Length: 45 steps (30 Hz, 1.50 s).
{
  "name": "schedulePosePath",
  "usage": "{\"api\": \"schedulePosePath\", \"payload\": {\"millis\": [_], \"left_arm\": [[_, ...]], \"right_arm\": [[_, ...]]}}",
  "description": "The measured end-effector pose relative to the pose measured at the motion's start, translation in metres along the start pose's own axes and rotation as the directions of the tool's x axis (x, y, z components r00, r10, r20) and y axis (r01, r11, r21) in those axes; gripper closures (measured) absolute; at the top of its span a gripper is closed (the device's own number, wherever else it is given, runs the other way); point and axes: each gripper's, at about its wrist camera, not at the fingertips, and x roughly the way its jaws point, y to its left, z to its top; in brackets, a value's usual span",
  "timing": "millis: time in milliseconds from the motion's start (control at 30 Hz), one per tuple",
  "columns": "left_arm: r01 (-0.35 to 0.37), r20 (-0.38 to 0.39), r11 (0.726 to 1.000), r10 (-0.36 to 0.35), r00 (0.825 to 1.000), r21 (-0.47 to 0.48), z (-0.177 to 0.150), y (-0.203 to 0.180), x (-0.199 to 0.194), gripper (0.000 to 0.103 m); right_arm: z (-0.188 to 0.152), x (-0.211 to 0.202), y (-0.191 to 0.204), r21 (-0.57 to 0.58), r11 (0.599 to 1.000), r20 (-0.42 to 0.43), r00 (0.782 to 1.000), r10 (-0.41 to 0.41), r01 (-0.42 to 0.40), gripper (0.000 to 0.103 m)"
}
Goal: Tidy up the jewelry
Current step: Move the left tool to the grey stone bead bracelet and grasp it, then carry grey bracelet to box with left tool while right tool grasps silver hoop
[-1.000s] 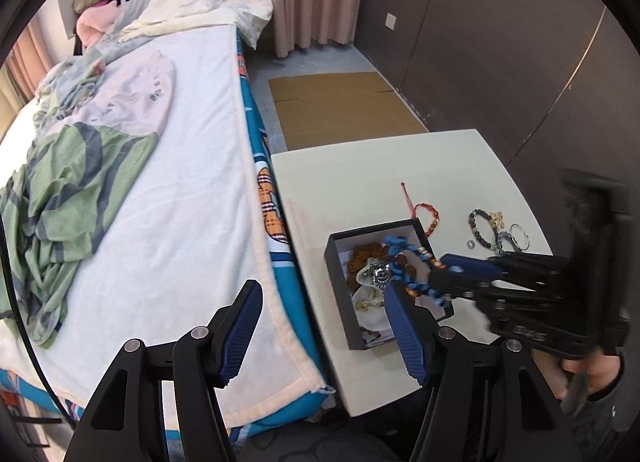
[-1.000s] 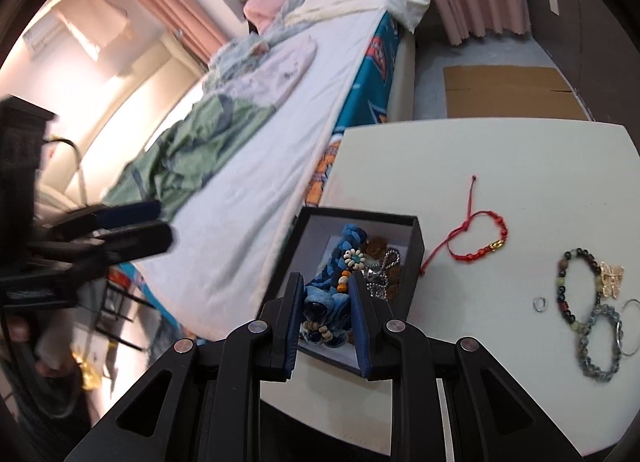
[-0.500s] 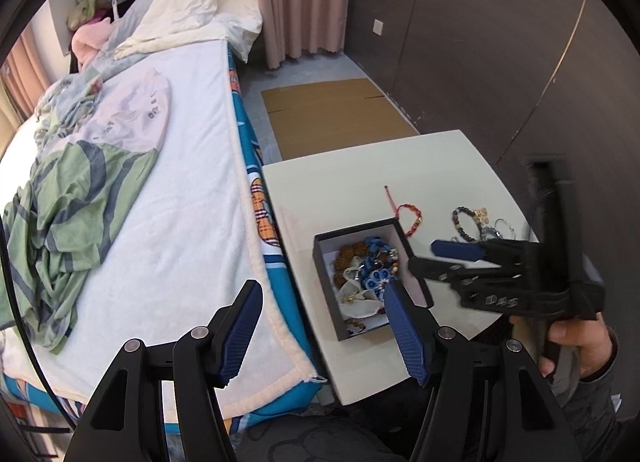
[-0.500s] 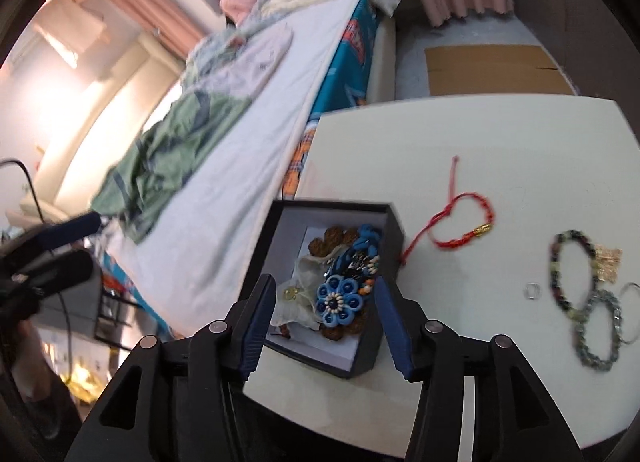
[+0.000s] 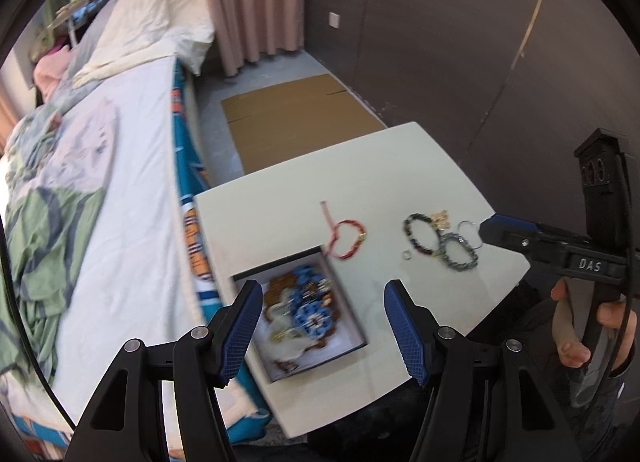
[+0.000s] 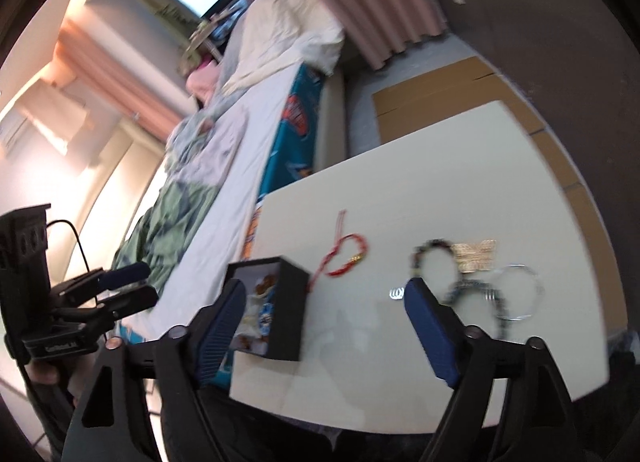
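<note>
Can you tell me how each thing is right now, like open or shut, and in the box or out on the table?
Left gripper: open, holding nothing.
Right gripper: open, holding nothing.
Black box: lid off, jewelry piled inside.
Blue flower piece: in the box, on top.
Red string bracelet: out on the table, just beyond the box.
Beaded bracelets: out on the table, in a cluster.
Small ring: on the table, beside them.

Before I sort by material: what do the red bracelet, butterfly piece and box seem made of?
Red bracelet: looks like woven cord, matte, with a small gold-coloured clasp. Butterfly piece: probably gold-toned metal, bright sheen. Box: likely stiff card, matte black outside, white inside.
</note>
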Motion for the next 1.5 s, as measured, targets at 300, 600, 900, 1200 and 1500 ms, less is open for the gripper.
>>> {"api": "schedulePosePath", "payload": {"millis": [300, 600, 900, 1200, 1500], "left_arm": [[0.046, -0.051, 0.996, -0.043, 0.998, 0.072, 0.030, -0.054, 0.047, 0.039], [0.106, -0.128, 0.992, -0.096, 0.987, 0.073, 0.041, -0.090, 0.101, 0.039], [0.160, -0.225, 0.983, -0.136, 0.965, 0.090, 0.042, -0.124, 0.153, 0.060], [0.167, -0.317, 0.981, -0.129, 0.940, 0.097, 0.042, -0.142, 0.199, 0.072], [0.179, -0.291, 0.979, -0.145, 0.946, 0.095, 0.046, -0.137, 0.197, 0.093]], "right_arm": [[-0.002, -0.027, -0.057, 0.104, 0.993, 0.021, 0.998, -0.059, 0.056, 0.020], [-0.006, -0.042, -0.106, 0.165, 0.979, 0.023, 0.992, -0.123, 0.118, 0.020], [-0.007, -0.048, -0.134, 0.201, 0.970, 0.015, 0.989, -0.146, 0.140, 0.020], [-0.006, -0.042, -0.146, 0.215, 0.965, -0.011, 0.988, -0.154, 0.152, 0.021], [-0.005, -0.039, -0.147, 0.203, 0.966, -0.025, 0.987, -0.158, 0.160, 0.021]]}}
